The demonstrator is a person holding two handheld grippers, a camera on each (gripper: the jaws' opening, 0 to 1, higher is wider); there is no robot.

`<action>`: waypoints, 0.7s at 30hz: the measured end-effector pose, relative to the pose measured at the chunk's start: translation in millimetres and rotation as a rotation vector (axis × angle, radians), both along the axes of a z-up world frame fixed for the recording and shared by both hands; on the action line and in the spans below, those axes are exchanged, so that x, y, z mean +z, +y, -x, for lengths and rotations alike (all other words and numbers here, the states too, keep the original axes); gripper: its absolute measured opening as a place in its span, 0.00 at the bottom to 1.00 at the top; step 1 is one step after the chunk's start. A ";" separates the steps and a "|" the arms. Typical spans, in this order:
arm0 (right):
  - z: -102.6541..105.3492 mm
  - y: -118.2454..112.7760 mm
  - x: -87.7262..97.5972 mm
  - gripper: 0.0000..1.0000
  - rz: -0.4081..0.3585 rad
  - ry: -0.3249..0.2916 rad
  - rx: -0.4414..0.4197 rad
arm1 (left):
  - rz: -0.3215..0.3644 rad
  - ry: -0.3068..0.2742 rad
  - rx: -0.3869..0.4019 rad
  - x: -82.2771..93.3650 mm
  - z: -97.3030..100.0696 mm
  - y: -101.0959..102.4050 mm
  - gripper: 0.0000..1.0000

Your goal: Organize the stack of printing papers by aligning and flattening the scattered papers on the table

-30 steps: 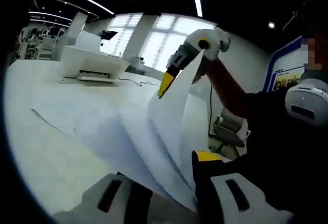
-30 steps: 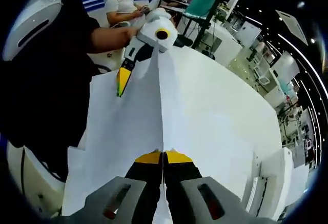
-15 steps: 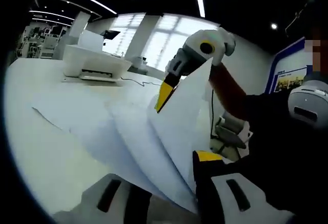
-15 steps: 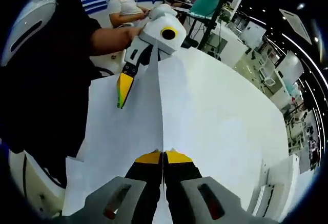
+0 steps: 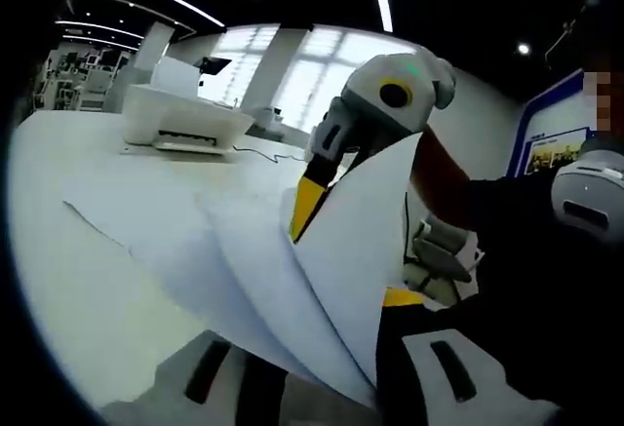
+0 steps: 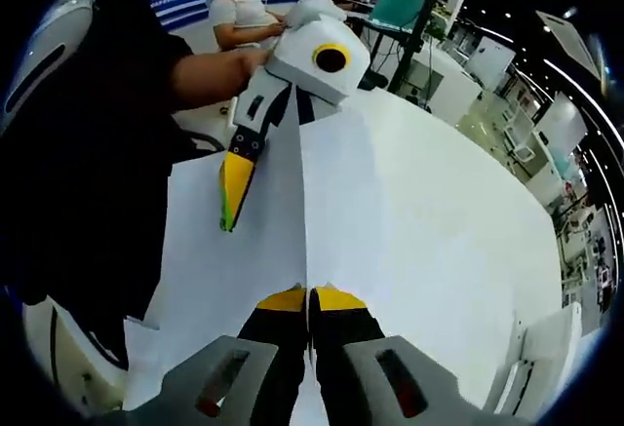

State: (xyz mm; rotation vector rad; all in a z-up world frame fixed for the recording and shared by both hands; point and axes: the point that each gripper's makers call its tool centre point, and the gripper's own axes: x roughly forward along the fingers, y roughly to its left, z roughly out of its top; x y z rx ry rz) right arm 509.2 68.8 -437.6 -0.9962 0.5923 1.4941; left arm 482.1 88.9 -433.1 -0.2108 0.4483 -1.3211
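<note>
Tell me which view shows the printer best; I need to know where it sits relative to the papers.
The left gripper view: the white printer stands whole on the table beyond the fanned papers. The right gripper view gives only a cropped white shape at its lower right edge, likely the printer.

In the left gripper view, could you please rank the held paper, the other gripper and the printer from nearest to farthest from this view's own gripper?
1. Paper, between the left gripper's jaws.
2. Right gripper, above, gripping the paper's far edge.
3. Printer, far back on the table, upper left.
</note>
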 end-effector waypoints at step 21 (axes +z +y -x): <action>-0.6 7.8 -15.0 0.00 0.015 0.034 -0.034 | 0.000 0.008 -0.010 1.5 3.3 -2.6 0.41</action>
